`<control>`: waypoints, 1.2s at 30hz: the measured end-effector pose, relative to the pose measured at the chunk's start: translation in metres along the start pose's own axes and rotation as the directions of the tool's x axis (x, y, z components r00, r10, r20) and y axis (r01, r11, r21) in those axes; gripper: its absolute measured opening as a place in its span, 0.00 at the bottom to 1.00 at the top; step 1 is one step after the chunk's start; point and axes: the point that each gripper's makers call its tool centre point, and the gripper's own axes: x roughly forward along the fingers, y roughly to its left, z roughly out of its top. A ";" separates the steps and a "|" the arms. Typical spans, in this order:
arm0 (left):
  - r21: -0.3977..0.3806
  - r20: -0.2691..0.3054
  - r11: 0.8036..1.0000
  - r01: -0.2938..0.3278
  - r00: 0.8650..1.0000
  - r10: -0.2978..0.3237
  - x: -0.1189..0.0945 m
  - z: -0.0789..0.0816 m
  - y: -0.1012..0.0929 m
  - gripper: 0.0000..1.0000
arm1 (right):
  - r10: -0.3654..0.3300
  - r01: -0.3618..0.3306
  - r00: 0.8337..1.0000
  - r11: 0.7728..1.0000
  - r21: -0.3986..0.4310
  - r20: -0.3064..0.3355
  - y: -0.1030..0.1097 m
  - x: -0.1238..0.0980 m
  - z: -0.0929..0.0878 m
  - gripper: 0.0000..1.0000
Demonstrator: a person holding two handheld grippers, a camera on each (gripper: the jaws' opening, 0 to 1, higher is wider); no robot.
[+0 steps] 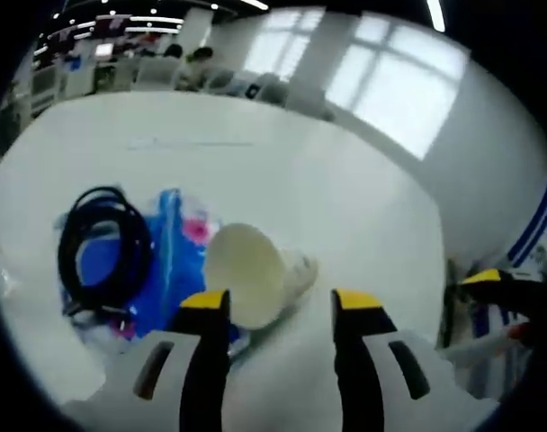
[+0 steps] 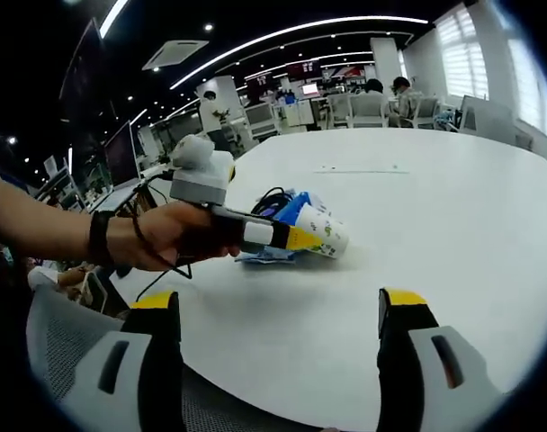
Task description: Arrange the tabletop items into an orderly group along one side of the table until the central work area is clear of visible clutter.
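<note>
The paper cup (image 1: pixel 246 273) lay on its side against the blue packet (image 1: pixel 170 270), just ahead of my left claw (image 1: pixel 281 306), which gaped empty. I feared a one-sided nudge would roll it off. My right claw (image 2: pixel 278 310) hung open, well back over the counter (image 2: pixel 417 234).

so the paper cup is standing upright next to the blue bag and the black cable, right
Not upright. The paper cup lies on its side on the table, as the left gripper view shows. It is next to the blue bag and the black cable.
</note>
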 end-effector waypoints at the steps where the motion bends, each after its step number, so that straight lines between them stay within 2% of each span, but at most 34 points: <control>1: -0.005 0.002 1.000 -0.007 1.000 0.007 0.002 -0.001 0.000 0.36 | -0.002 0.002 1.000 1.000 0.003 0.002 -0.001 0.000 0.000 0.91; 2: -0.004 0.001 1.000 -0.007 1.000 0.007 0.003 -0.001 -0.001 0.33 | -0.003 0.003 1.000 1.000 0.006 0.005 -0.002 -0.001 0.000 0.91; 4: 0.004 -0.007 1.000 0.005 1.000 -0.005 0.007 -0.003 -0.005 0.19 | -0.005 0.005 1.000 1.000 0.011 0.007 -0.003 -0.001 0.001 0.91; 6: 0.027 -0.033 0.998 -0.048 0.998 0.049 0.008 -0.008 0.004 0.02 | -0.005 0.005 1.000 1.000 0.012 0.009 -0.003 -0.001 0.001 0.90; 7: 0.011 -0.012 0.998 -0.064 0.998 0.064 0.008 -0.004 0.006 0.01 | -0.004 0.003 1.000 1.000 0.014 0.009 -0.003 -0.001 0.000 0.90; 9: -0.036 0.013 0.998 -0.046 0.999 0.047 0.007 0.002 0.005 0.00 | -0.004 0.004 1.000 1.000 0.014 0.009 -0.002 -0.001 0.000 0.90; 14: -0.010 0.035 1.000 -0.024 0.999 0.024 -0.003 0.013 -0.005 0.00 | -0.006 0.006 1.000 1.000 0.015 0.013 -0.002 -0.001 0.001 0.90; 17: 0.009 0.061 1.000 -0.018 0.998 0.017 -0.016 0.025 -0.010 0.00 | -0.006 0.006 1.000 1.000 0.015 0.012 -0.002 0.000 0.000 0.90; 21: 0.022 0.090 0.999 -0.032 0.995 0.030 -0.029 0.038 -0.005 0.00 | -0.006 0.006 1.000 1.000 0.011 0.012 -0.001 0.000 0.001 0.90; 23: 0.018 0.124 0.998 -0.055 0.991 0.052 -0.042 0.049 0.003 0.00 | -0.004 0.004 1.000 1.000 0.010 0.012 0.000 0.000 0.001 0.90; 28: 0.013 0.164 0.994 -0.111 0.981 0.108 -0.067 0.063 0.026 0.00 | -0.003 0.003 1.000 1.000 0.008 0.014 0.000 0.000 0.001 0.89; 36: -0.007 0.195 0.978 -0.207 0.959 0.204 -0.099 0.070 0.068 0.00 | 0.001 -0.001 1.000 1.000 0.007 0.010 0.002 0.000 0.001 0.88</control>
